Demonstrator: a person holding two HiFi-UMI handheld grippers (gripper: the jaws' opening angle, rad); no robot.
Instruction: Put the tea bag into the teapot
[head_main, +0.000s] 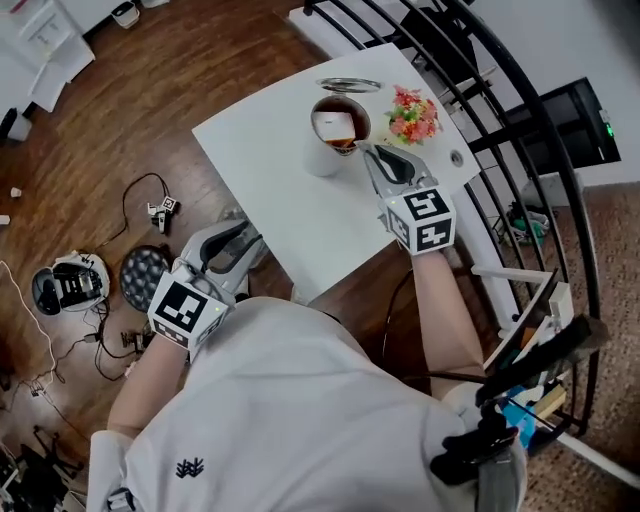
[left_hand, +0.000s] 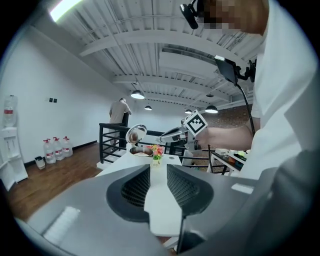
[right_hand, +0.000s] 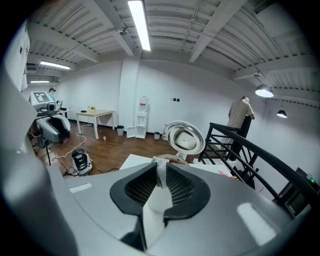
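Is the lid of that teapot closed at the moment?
No: in the head view the lid is swung back off the teapot, leaving its dark mouth open.

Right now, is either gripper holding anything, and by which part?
The right gripper pinches the white paper tea bag by one edge; the left gripper holds nothing.

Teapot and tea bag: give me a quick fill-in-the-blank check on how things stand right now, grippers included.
1. The right gripper has its jaws ____ on the tea bag.
2. The tea bag is at the mouth of the teapot, whose lid is ____.
3. The left gripper, jaws apart and off the edge of the table, holds ____.
4. Next to the teapot stands a small bunch of ____.

Missing words: shut; open; nothing; flowers
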